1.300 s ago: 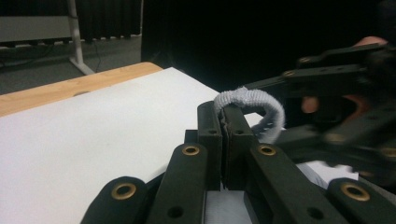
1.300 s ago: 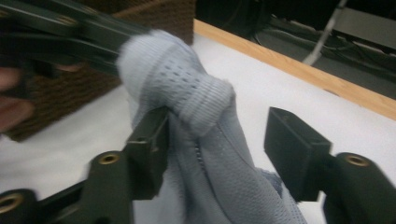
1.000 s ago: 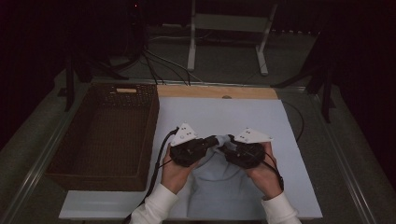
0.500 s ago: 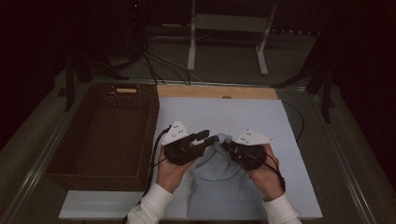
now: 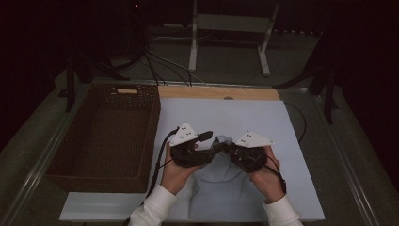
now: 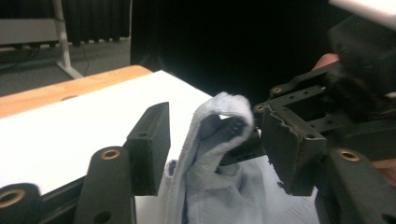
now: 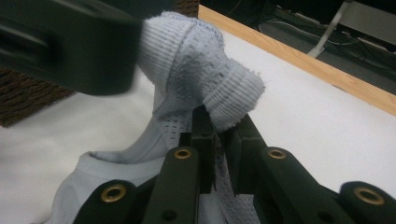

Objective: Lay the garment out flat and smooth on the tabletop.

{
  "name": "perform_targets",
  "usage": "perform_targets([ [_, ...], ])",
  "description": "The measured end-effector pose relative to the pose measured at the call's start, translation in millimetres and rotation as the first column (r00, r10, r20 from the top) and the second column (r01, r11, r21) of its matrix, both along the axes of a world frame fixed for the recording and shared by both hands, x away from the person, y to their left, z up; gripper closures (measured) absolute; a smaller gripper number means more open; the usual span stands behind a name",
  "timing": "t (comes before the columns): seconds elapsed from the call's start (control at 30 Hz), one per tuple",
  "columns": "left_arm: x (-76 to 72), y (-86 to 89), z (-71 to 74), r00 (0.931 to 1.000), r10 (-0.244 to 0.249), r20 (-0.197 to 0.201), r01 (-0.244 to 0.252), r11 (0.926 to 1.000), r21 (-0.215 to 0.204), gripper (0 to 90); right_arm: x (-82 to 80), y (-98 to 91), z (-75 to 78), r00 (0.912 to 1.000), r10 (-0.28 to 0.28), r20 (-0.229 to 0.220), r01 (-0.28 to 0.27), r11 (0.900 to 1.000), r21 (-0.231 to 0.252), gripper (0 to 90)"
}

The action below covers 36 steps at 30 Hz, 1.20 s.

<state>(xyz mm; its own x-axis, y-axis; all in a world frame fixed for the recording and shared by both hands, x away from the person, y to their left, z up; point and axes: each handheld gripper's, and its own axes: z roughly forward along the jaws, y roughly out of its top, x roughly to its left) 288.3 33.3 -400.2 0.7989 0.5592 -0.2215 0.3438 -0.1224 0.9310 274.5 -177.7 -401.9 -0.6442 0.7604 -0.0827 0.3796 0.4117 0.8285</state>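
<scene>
Here, right fingers [image 7: 219, 140] pinch the garment [image 5: 221, 181], left fingers [image 6: 219, 140] apparently apart, basket [image 5: 101, 136] nearby.

Person wore white long sleeves with ribbed cuffs [image 5: 159, 202]. Each hand carried a black two-jaw gripper, left gripper [image 5: 214, 142] and right gripper [image 5: 229, 147], each topped by a pale grey three-cornered plate with small dark dots, black cable [image 5: 160, 157] trailing off the left one. Jaws were matte black blocks on linkage arms with brass-coloured rivets [image 7: 182, 153]; one pad [image 6: 290, 140] had a ridged face.
</scene>
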Motion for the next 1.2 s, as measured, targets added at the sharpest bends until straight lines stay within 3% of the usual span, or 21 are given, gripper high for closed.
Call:
perform_targets([
  [0.1,3.9,-1.5,-2.2,0.9997,-0.018,-0.014,0.018,0.9998,-0.004,51.9,-1.1,0.4,0.5,1.0000,0.010,0.002,-0.010,1.0000,0.001,83.2],
  [0.23,6.4,-2.2,-2.0,0.9998,-0.015,-0.016,0.015,0.9998,0.011,77.8,-0.7,-0.3,-0.6,0.9999,0.015,-0.003,-0.015,0.9999,-0.002,82.4],
  [0.3,8.1,-1.8,-1.9,0.9998,0.001,-0.021,-0.001,0.9999,0.015,84.5,-0.8,-0.4,-0.5,0.9999,0.014,0.002,-0.014,0.9999,-0.002,76.4],
  [0.4,11.5,0.5,-1.2,0.9992,0.025,-0.031,-0.024,0.9996,0.014,85.5,0.0,-2.6,0.2,0.9998,-0.015,0.016,0.015,0.9999,0.007,67.6],
  [0.73,19.0,3.2,-2.9,0.9978,0.053,-0.040,-0.053,0.9985,0.016,85.7,-3.9,-12.5,-5.7,0.9994,-0.034,0.008,0.034,0.9994,-0.001,65.6],
  [1.2,26.0,6.7,-3.9,0.9946,0.089,-0.052,-0.089,0.9960,0.002,85.9,-3.3,-17.6,-38.6,0.9963,-0.023,-0.083,0.020,0.9988,-0.045,65.6],
])
